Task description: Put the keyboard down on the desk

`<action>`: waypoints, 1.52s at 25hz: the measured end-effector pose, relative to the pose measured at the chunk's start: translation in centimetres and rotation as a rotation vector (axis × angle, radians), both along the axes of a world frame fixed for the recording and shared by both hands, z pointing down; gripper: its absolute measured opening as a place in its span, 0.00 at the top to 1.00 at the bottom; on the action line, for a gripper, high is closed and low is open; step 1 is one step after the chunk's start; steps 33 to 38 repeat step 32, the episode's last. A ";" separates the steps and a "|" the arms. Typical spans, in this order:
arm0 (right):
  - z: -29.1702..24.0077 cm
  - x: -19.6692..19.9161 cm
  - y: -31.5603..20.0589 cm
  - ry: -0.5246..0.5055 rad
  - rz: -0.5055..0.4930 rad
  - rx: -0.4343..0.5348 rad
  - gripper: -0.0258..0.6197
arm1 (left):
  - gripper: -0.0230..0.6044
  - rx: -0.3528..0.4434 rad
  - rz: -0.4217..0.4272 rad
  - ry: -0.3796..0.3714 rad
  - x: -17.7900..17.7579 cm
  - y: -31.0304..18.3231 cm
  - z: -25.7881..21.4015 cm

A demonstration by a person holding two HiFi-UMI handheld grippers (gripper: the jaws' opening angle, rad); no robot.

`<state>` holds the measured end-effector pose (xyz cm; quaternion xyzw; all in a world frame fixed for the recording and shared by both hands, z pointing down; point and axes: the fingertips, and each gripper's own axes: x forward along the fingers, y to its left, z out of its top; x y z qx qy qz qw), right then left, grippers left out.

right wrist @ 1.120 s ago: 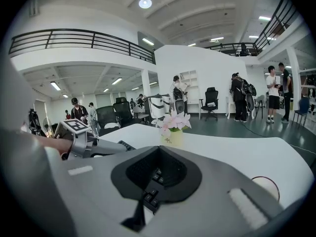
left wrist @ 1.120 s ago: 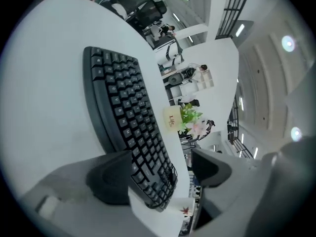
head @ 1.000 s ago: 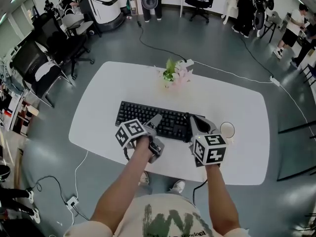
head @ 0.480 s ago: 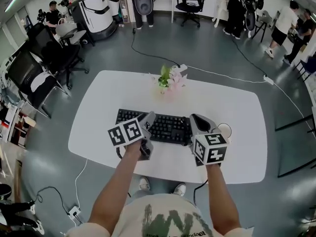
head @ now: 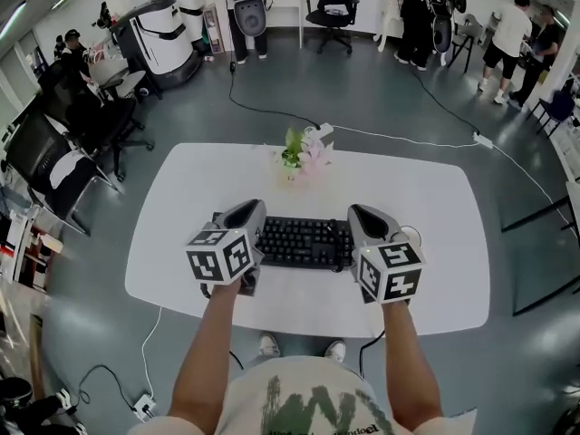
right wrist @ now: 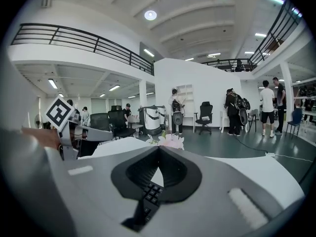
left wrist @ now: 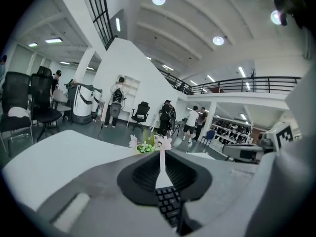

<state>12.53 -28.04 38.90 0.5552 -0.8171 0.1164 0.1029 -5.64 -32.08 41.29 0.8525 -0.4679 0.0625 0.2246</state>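
Two claws lie over the ends of a black keyboard (head: 304,241). It stretches sideways across the near half of the white table (head: 181,198), its long front edge roughly in line with the table's near edge. It looks to lie flat on the table top. The left claw (head: 247,211) covers the keyboard's left end and the right claw (head: 362,216) covers its right end. Both point away from the person, toward a small bunch of pink and green flowers (head: 304,150) standing at the far middle of the table.

From the left gripper view, the left claw's jaws are closing and have come nearly together, with only a thin pale slit between their tips. Lower down, through the dark hollow between the jaws, a narrow strip of keys shows beneath them. Whether the pads touch the keyboard cannot be told.

From the right gripper view, the right claw's jaw tips meet. The hollow behind them shows a small wedge of white table and, below it, another strip of keys. No view shows whether this claw has a grip on the keyboard.

A small white round object (head: 413,236) sits on the table just beside the right claw. Beyond the table, a white cable (head: 408,137) runs over the grey floor. Office chairs (head: 331,3) and several standing people (head: 507,30) are well apart from it along the room's far side.
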 end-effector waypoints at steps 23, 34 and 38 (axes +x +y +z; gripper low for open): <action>-1.5 0.0 -0.3 -0.005 0.009 0.037 0.96 | 0.96 0.136 0.107 -0.114 1.9 0.5 -2.5; -1.5 -0.2 -0.1 -0.003 0.003 0.035 0.96 | 0.96 0.130 0.107 -0.115 2.0 0.6 -2.3; -1.5 -0.2 -0.1 -0.003 0.003 0.035 0.96 | 0.96 0.130 0.107 -0.115 2.0 0.6 -2.3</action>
